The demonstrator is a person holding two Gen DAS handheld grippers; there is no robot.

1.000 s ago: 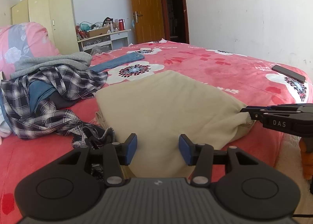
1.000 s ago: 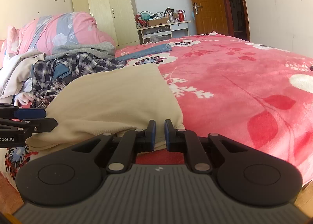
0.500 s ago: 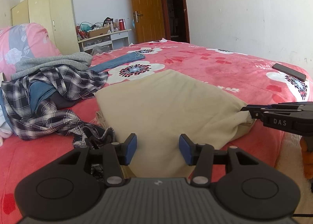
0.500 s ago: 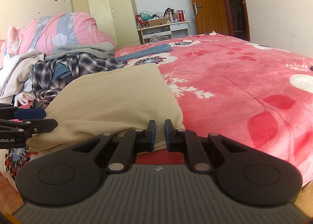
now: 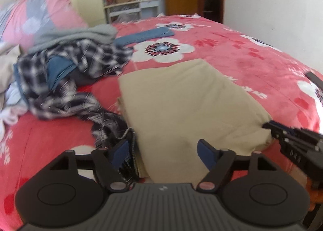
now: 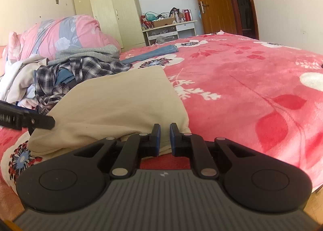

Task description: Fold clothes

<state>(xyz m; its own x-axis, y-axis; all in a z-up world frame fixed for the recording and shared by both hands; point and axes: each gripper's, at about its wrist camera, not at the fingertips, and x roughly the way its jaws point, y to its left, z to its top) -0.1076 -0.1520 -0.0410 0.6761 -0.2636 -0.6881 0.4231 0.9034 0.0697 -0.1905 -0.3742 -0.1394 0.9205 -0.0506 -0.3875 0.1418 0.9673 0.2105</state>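
Here we hold our left gripper with its jaws spread wide above the near edge of the beige garment, which lies folded on the red flowered bedspread just beside a heap of plaid shirt and grey sweater. Our right gripper sits at the garment's near right corner with its jaws narrowed to a small gap; a bit of beige cloth shows between them, though we cannot tell whether they truly pinch it. The left view is blurred.
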